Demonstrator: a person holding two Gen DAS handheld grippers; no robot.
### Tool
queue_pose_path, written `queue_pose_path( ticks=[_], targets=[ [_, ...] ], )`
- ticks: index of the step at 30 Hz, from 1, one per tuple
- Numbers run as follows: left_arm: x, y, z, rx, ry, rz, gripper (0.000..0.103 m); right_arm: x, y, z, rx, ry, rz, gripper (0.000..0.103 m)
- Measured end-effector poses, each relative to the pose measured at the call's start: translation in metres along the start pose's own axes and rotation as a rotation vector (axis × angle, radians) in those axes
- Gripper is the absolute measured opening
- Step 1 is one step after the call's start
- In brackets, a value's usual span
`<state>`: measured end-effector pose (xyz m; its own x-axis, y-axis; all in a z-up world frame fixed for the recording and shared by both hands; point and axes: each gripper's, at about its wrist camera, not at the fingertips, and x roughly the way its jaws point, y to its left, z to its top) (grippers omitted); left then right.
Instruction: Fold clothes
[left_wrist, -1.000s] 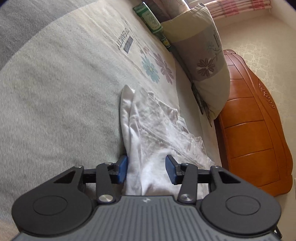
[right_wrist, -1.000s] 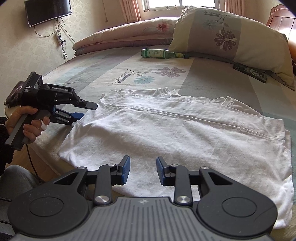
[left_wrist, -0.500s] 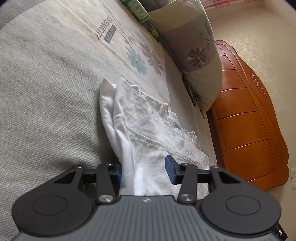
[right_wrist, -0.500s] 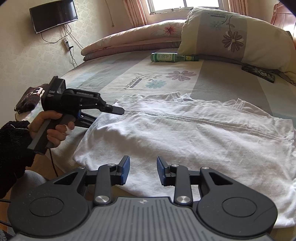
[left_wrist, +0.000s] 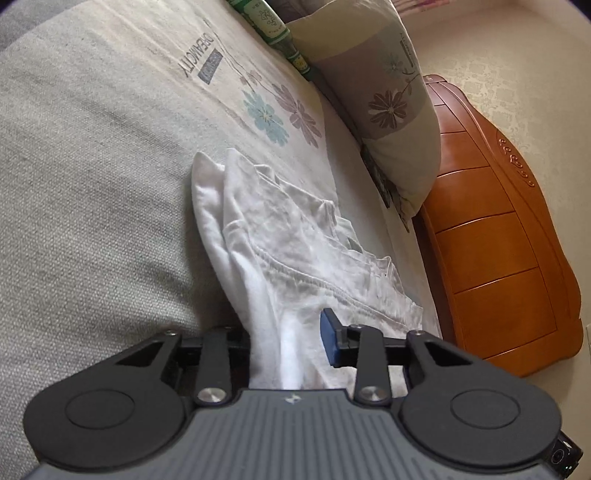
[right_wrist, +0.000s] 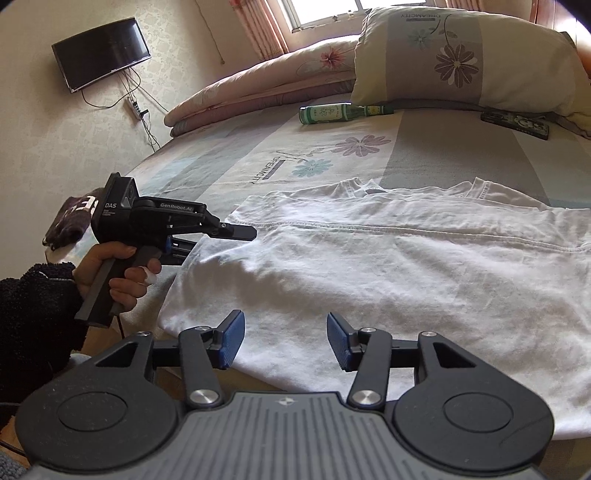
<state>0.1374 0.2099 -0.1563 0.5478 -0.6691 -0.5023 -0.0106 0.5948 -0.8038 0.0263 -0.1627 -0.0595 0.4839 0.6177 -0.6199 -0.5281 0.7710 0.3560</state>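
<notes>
Left wrist view: the left gripper is taking hold of the white shirt at its near edge. Its jaws are closing with a raised fold of cloth between them. The right pad is standing just clear of the fabric; the left pad is hidden behind the cloth, so a firm clamp cannot be confirmed. The shirt is lying on the bed, running away toward the pillow and the wooden headboard on the right. A green bottle is resting at the far end, well apart from the shirt. To the left, bare bedcover is offering open room for carrying the fold across.

Right wrist view: the right gripper is hovering above the near hem of the shirt. Its jaws are opening and standing apart, with nothing pressed between them. The shirt is spread flat across the near half of the bed, its hem hanging at the mattress edge. At the left, a hand is holding the left gripper against the shirt's left edge.

Judgement: the step in hand is gripping the edges before the first fold. The next move calls for lowering the right gripper onto the hem and closing it, then lifting both edges together. The bottle and the remote are lying far off, clear of the working area.
</notes>
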Motion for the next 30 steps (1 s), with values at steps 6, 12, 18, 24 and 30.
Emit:
queue_pose_path(
  ticks=[6, 12, 18, 24, 30],
  targets=[
    [-0.010, 0.004, -0.016, 0.005, 0.027, -0.015, 0.026, 0.004, -0.002, 0.001, 0.028, 0.004, 0.046, 0.059],
    [0.012, 0.014, 0.003, -0.041, 0.062, -0.036, 0.012, 0.006, -0.002, 0.000, 0.034, 0.006, 0.035, 0.059],
    [0.012, 0.009, 0.000, 0.006, 0.061, -0.028, 0.012, 0.009, -0.007, -0.001, 0.049, 0.017, 0.019, 0.060],
    [0.017, 0.007, 0.012, -0.002, 0.111, -0.025, 0.012, 0.010, -0.010, -0.003, 0.056, 0.023, 0.015, 0.061],
    [0.021, 0.005, 0.013, 0.023, 0.101, -0.018, 0.012, 0.015, -0.011, -0.001, 0.080, 0.022, 0.026, 0.061]
  ],
)
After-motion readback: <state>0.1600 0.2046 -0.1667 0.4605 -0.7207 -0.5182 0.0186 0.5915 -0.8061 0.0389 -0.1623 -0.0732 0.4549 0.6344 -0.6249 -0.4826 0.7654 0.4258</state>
